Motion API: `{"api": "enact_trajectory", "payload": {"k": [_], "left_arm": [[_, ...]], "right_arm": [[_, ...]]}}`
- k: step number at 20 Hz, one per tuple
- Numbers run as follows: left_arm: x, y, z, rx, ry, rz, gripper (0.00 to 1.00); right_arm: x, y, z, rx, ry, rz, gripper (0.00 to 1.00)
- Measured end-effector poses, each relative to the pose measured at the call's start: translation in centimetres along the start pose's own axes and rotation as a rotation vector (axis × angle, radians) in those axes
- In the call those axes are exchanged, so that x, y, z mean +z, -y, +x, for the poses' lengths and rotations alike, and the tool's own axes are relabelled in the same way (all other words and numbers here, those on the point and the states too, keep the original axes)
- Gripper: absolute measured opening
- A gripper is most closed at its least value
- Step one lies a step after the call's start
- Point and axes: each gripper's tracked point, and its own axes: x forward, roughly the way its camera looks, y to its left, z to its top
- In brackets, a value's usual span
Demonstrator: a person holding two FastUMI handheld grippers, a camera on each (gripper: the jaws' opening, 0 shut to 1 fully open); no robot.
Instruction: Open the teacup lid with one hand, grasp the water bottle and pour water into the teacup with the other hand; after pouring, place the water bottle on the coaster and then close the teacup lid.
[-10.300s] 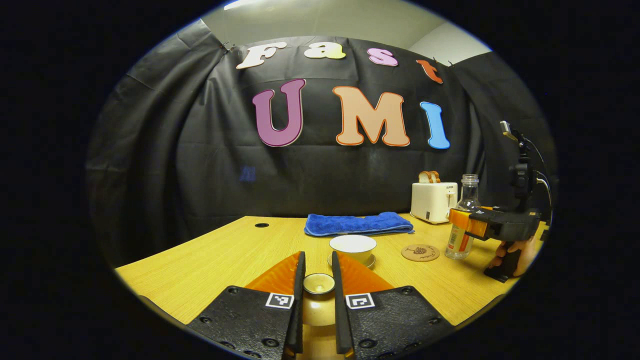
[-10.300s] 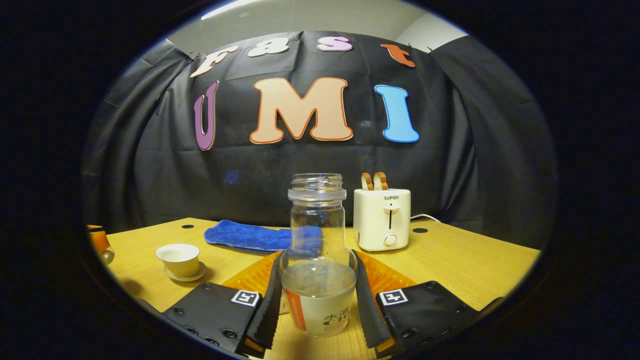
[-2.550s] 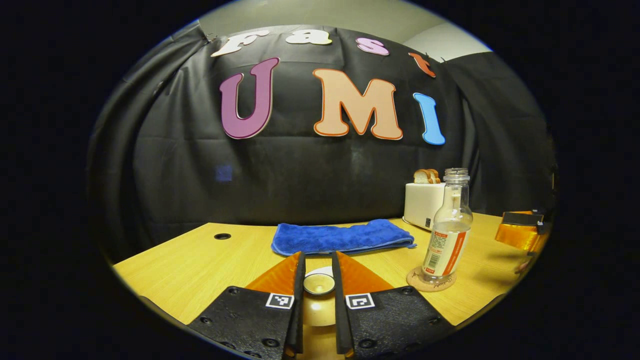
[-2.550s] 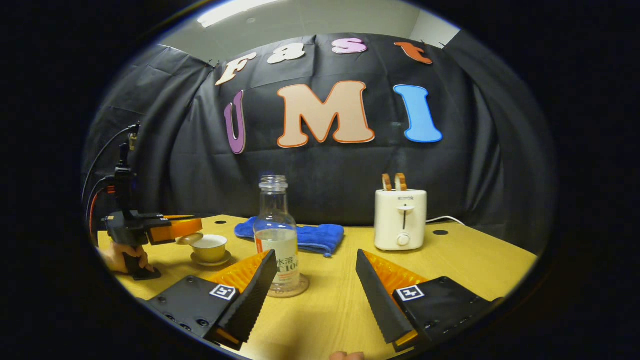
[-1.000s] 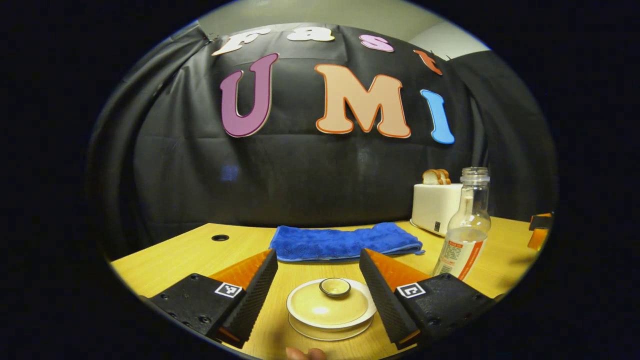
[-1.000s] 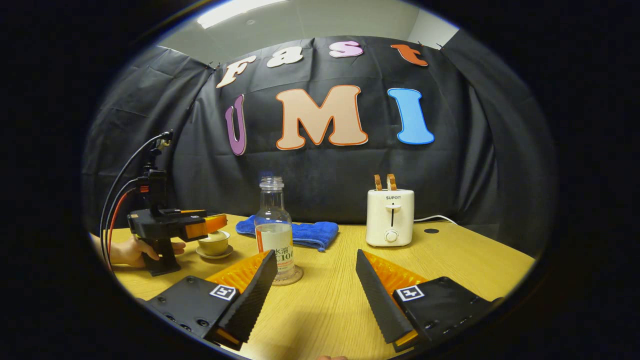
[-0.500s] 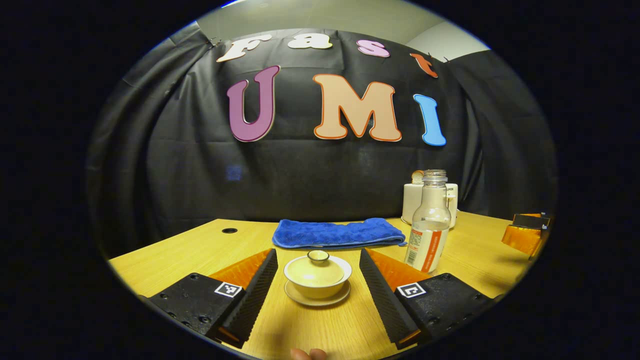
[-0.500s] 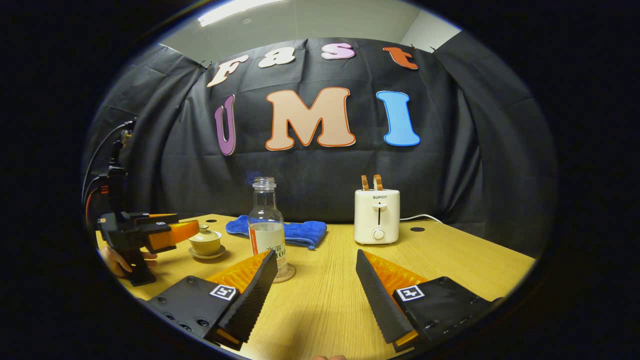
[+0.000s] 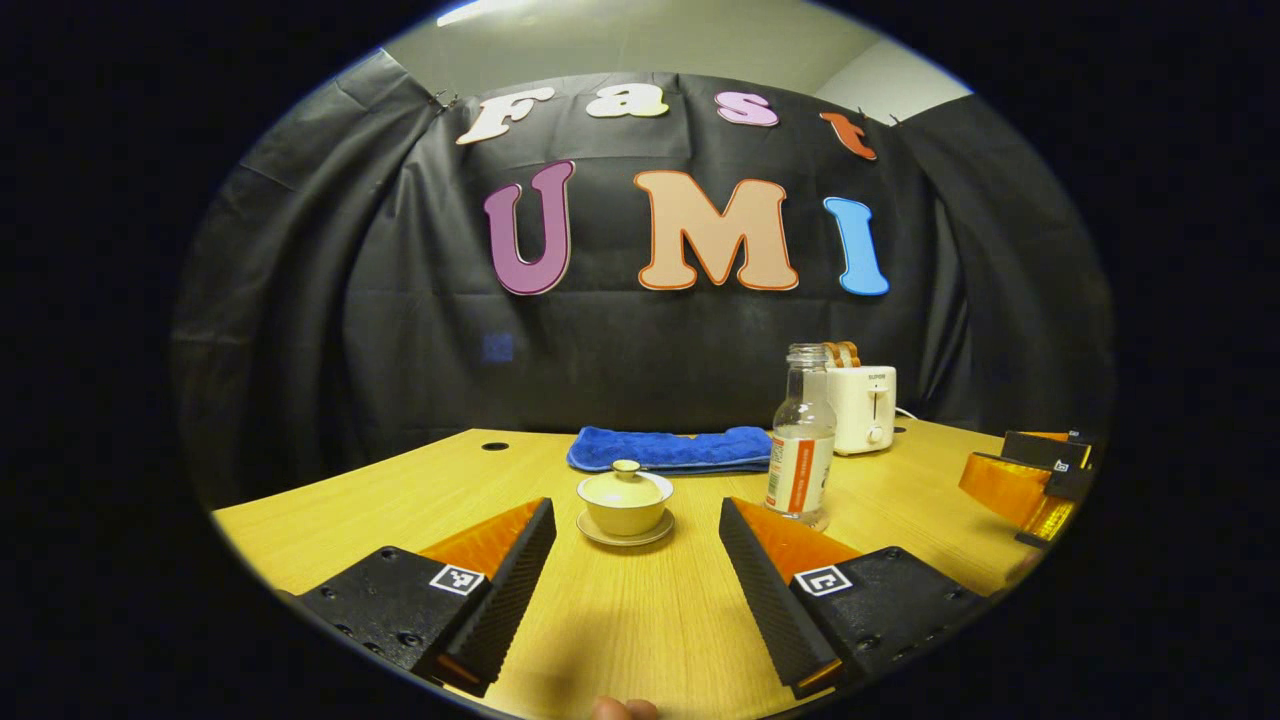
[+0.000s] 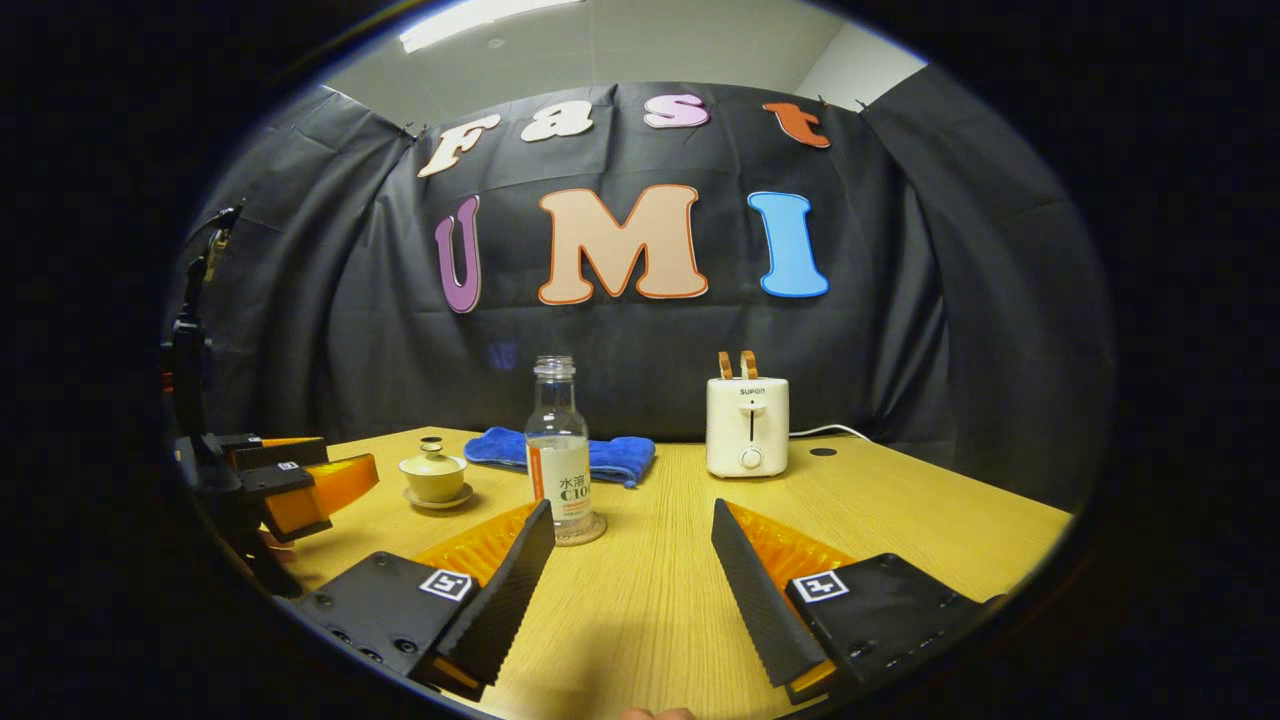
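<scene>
One lidded teacup (image 9: pixel 625 496), one water bottle (image 9: pixel 800 440), one coaster (image 10: pixel 581 532), one toaster (image 10: pixel 746 413), one blue towel (image 9: pixel 668 448), two grippers.

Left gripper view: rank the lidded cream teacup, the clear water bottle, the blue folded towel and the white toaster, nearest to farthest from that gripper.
1. Lidded cream teacup, straight ahead of the left gripper.
2. Clear water bottle, ahead right.
3. Blue folded towel, behind the teacup.
4. White toaster, far right, by the wall.
</scene>
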Motion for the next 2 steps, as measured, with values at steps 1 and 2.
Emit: {"api": "enact_trajectory", "payload": {"k": [1,2], "left_arm": [[0.05,0.27,-0.85,0.005,0.004,-0.001,0.96],[0.23,0.54,-1.61,0.004,0.007,0.0,0.96]], "right_arm": [[-0.07,-0.24,-0.4,0.01,0.001,0.001,0.94],[-0.03,-0.47,-0.83,0.013,0.001,0.0,0.94]]}}
